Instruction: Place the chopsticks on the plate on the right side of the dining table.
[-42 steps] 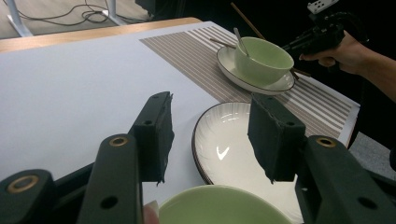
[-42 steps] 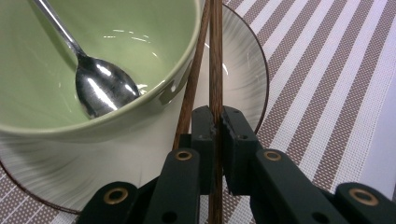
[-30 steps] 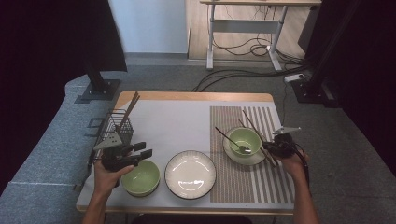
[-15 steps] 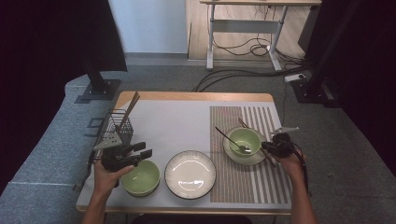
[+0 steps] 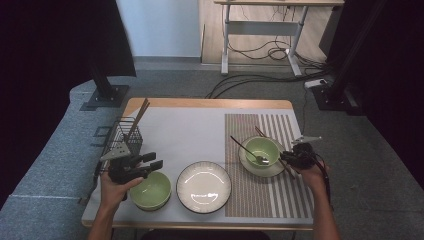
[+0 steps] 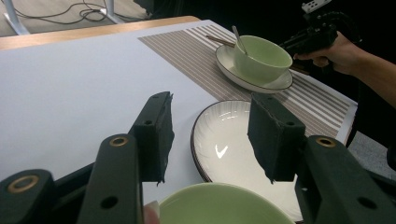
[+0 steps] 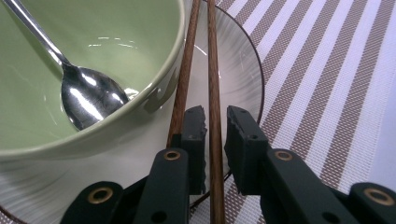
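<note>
The right gripper (image 7: 215, 135) has just been opening its jaws, now slightly apart around one chopstick (image 7: 214, 70) resting on the saucer (image 7: 233, 79) beside the green bowl (image 7: 93, 70); likely releasing; next, withdraw cleanly; the left gripper (image 6: 210, 135) hovers, jaws apart.

No readable text, labels, brands or numbers on anything here

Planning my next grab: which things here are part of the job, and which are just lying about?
In use: chopsticks, one between the just-opening jaws of the right gripper; near bowl by the open left gripper.
Lying about: empty plate, spoon, wire basket.
</note>
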Motion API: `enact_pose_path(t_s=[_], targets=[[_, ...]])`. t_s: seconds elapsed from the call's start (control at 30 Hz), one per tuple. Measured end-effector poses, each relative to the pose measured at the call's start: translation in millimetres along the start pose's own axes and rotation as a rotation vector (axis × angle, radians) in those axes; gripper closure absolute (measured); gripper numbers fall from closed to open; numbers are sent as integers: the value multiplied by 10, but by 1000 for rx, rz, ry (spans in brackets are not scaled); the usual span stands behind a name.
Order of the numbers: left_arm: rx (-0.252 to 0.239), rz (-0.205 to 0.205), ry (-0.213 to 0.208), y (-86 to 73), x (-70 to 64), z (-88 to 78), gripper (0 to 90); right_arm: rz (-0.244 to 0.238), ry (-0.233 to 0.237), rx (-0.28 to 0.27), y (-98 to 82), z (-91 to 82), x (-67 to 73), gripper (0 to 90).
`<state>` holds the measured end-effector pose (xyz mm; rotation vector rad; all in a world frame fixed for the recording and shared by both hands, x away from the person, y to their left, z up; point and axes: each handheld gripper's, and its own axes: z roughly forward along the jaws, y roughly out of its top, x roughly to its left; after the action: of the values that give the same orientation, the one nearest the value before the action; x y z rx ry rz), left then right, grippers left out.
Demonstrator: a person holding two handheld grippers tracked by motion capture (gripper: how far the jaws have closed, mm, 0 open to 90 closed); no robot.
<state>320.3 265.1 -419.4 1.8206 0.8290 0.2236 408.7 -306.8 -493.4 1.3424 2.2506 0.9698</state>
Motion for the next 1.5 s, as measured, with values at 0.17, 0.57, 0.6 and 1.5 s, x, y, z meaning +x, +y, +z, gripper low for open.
enact_pose_path(t_s=[0.17,0.57,0.6,1.5], targets=[[0,0,-1,-1,2,-1,503,3,-3,-6,-10,-60,-2,727],[4,0,-2,-4,-1,7,503,-16,42,-23,-54,-171,55,635],[3,0,-2,-4,-2,7,504,-17,42,-21,-52,-172,57,632],[-1,0,1,-2,-2,-5,506,10,67,-1,-43,-200,93,573]])
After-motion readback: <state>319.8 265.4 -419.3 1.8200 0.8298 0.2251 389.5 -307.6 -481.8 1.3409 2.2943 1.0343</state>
